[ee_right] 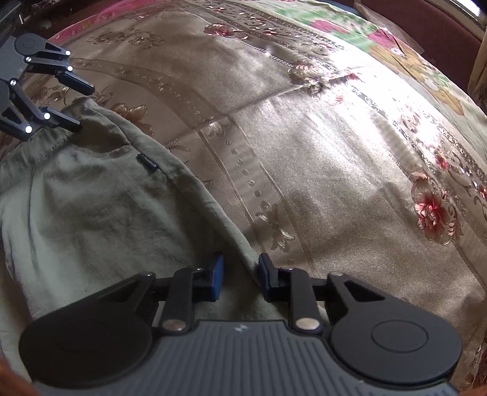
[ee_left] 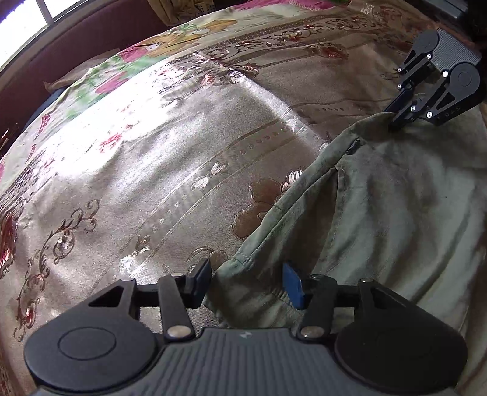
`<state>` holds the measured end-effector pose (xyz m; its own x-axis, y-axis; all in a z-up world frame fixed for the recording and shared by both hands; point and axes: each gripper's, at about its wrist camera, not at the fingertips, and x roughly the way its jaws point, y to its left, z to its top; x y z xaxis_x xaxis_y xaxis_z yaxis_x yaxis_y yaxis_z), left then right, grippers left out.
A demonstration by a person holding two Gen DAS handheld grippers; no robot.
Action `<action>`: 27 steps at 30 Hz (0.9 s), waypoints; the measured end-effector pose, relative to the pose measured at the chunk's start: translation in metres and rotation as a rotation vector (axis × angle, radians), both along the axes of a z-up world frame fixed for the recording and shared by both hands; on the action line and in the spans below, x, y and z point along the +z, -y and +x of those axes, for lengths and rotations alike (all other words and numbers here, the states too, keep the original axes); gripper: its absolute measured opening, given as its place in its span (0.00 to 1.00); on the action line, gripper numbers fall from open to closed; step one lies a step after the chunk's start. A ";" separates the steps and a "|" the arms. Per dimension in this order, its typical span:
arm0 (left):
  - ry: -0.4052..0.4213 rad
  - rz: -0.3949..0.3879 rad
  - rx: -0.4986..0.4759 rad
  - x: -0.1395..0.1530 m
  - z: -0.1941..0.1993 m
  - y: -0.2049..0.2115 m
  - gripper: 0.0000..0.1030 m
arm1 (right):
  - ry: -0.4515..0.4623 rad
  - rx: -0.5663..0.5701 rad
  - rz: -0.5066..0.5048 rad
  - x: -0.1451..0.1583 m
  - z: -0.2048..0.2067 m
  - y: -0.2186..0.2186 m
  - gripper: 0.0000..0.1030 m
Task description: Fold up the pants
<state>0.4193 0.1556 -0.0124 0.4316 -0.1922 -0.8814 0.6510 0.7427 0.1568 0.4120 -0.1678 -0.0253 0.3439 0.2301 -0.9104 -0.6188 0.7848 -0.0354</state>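
Olive-green pants (ee_left: 395, 195) lie on a floral bedspread, also in the right wrist view (ee_right: 97, 195), with a small black label (ee_right: 147, 164) near their edge. My left gripper (ee_left: 248, 284) is open, its fingers straddling a corner of the pants' edge. My right gripper (ee_right: 240, 277) is open too, with the pants' edge running between its fingers. Each gripper shows in the other's view: the right one (ee_left: 395, 118) at the far corner of the pants, the left one (ee_right: 79, 106) open at the other corner.
The shiny beige bedspread (ee_left: 158, 170) with flower patterns covers the bed to the side of the pants. A dark red headboard or wall (ee_left: 76, 45) and a bright window (ee_left: 21, 27) lie beyond its far edge.
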 end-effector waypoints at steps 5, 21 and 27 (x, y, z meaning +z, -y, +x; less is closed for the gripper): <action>-0.013 0.009 0.034 -0.002 0.010 0.004 0.52 | 0.002 -0.017 -0.036 0.003 0.000 -0.001 0.07; 0.319 0.023 -0.019 0.071 -0.100 0.012 0.23 | 0.245 -0.063 0.011 0.081 -0.088 0.014 0.03; 0.412 -0.021 -0.032 0.114 -0.186 0.013 0.23 | 0.358 -0.084 0.073 0.144 -0.179 0.024 0.03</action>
